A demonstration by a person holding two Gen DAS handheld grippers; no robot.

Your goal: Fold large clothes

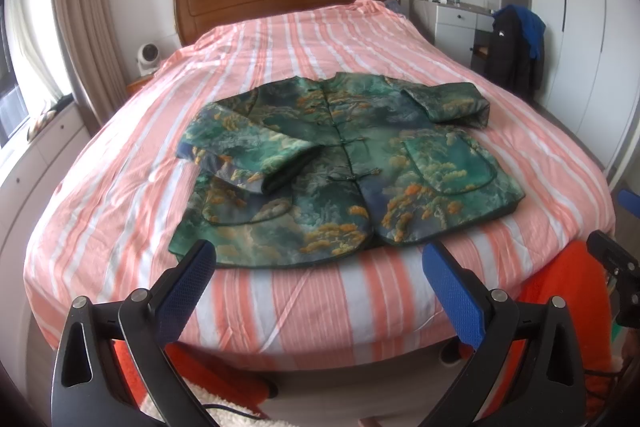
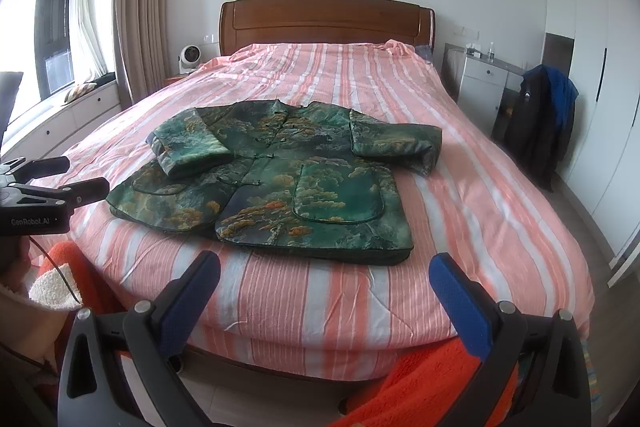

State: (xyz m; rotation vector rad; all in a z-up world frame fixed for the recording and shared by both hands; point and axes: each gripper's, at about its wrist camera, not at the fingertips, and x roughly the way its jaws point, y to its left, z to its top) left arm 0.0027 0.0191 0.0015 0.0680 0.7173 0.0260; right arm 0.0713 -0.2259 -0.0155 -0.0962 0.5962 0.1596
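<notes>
A green patterned jacket (image 1: 340,163) with orange tree motifs lies flat, front up, on the pink striped bed (image 1: 280,43). Both sleeves are folded in across the front. It also shows in the right wrist view (image 2: 288,183). My left gripper (image 1: 320,259) is open and empty, held above the bed's near edge just short of the jacket's hem. My right gripper (image 2: 326,273) is open and empty, also just short of the hem. The left gripper shows at the left edge of the right wrist view (image 2: 64,175).
A wooden headboard (image 2: 326,21) stands at the far end. A small white fan (image 2: 188,59) sits on the left nightstand. A white desk (image 2: 482,79) and a chair draped with dark clothes (image 2: 544,119) stand on the right. Orange fleece (image 2: 432,379) is below the grippers.
</notes>
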